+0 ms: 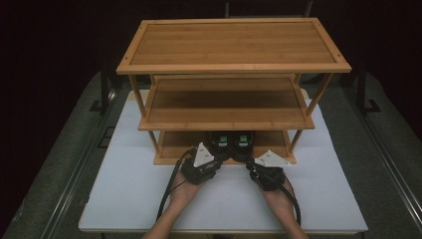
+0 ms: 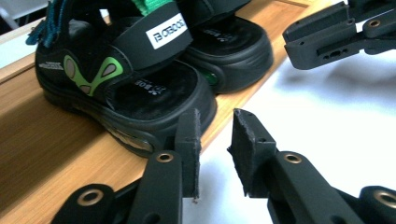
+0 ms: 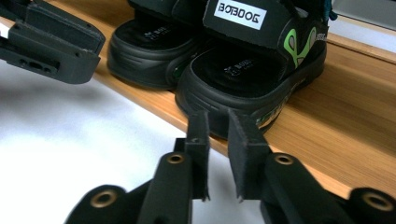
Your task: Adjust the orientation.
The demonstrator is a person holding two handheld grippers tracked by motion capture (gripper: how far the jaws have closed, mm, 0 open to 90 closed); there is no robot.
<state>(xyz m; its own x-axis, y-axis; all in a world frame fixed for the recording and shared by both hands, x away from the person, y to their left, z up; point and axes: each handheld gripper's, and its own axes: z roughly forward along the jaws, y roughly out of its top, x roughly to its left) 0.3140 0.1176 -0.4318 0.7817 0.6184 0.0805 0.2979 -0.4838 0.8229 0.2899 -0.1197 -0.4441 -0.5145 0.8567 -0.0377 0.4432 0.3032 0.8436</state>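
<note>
From the high view I see a three-tier bamboo shoe rack (image 1: 234, 64) standing on the white counter (image 1: 124, 199), with a pair of black sandals side by side on its bottom shelf (image 1: 171, 144), toes at the front edge. My left gripper (image 1: 215, 158) and right gripper (image 1: 252, 160) sit low at that edge, one in front of each sandal. In the left gripper view the left sandal (image 2: 126, 88), with a green strap and a white brand label, rests flat on the shelf, the right sandal (image 2: 229, 51) just beside it; the jaws stand a narrow gap apart with nothing between them, one pad just beside the toe rim, though I cannot tell whether it touches. In the right gripper view the jaws are likewise only slightly parted and empty, lined up on the toe of the nearer sandal. Both upper shelves are bare. My judgement: the sandals are seated squarely on the rack, so either placement is complete and only backing off remains, or a pick-up has not begun, as neither sandal is grasped. I cannot tell which.
</note>
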